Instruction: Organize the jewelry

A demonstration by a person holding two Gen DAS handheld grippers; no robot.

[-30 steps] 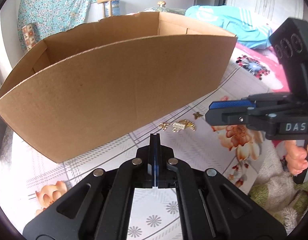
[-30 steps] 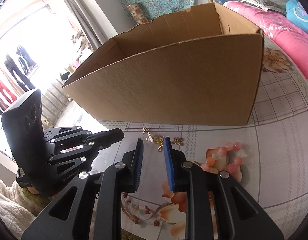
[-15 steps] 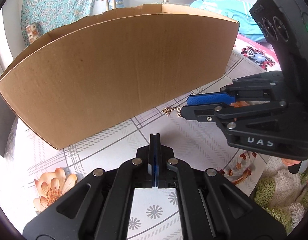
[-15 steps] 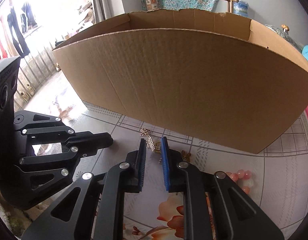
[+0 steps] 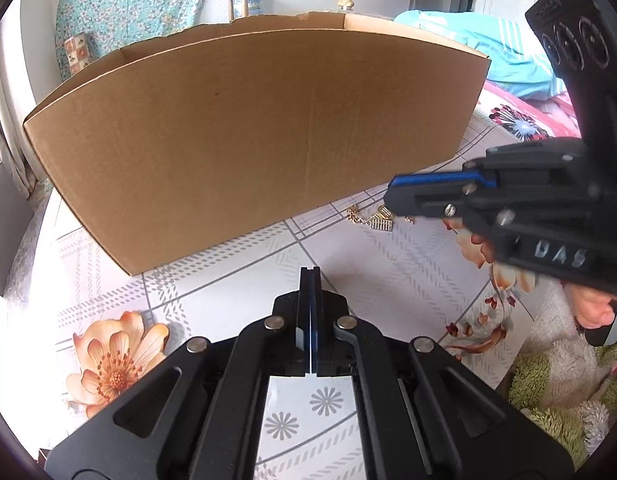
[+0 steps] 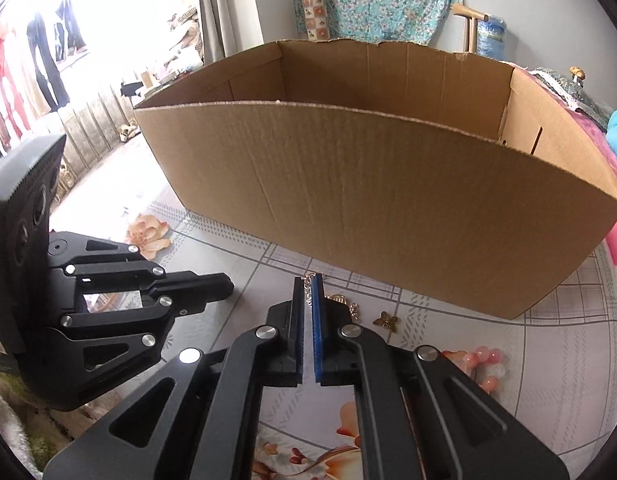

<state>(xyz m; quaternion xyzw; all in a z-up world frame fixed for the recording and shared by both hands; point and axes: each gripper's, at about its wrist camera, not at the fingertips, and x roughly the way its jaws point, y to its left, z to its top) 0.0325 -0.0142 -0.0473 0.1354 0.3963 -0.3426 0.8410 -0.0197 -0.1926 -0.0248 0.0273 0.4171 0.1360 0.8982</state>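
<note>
A gold chain with small charms (image 5: pixel 374 220) lies on the flowered tablecloth just in front of a big open cardboard box (image 5: pixel 248 140). My right gripper (image 6: pixel 307 280) is closing on this gold chain (image 6: pixel 308 300), and the blue pads now pinch it near their tips. From the left wrist view the right gripper (image 5: pixel 390 204) comes in from the right, tip down on the jewelry. A gold butterfly charm (image 6: pixel 386 322) and a pink bead bracelet (image 6: pixel 484 364) lie to its right. My left gripper (image 5: pixel 310 270) hovers shut and empty over the cloth, also seen as the left gripper (image 6: pixel 228 290).
The cardboard box (image 6: pixel 388 208) fills the back of both views, its front wall close behind the jewelry. A person's hand (image 5: pixel 592 308) holds the right gripper's handle. A green and white fluffy cloth (image 5: pixel 556 392) lies at the near right.
The right gripper's jaws narrowed from a clear gap to a pinch on the gold chain, and the gripper rolled and shifted sideways. The left gripper stayed shut in place.
</note>
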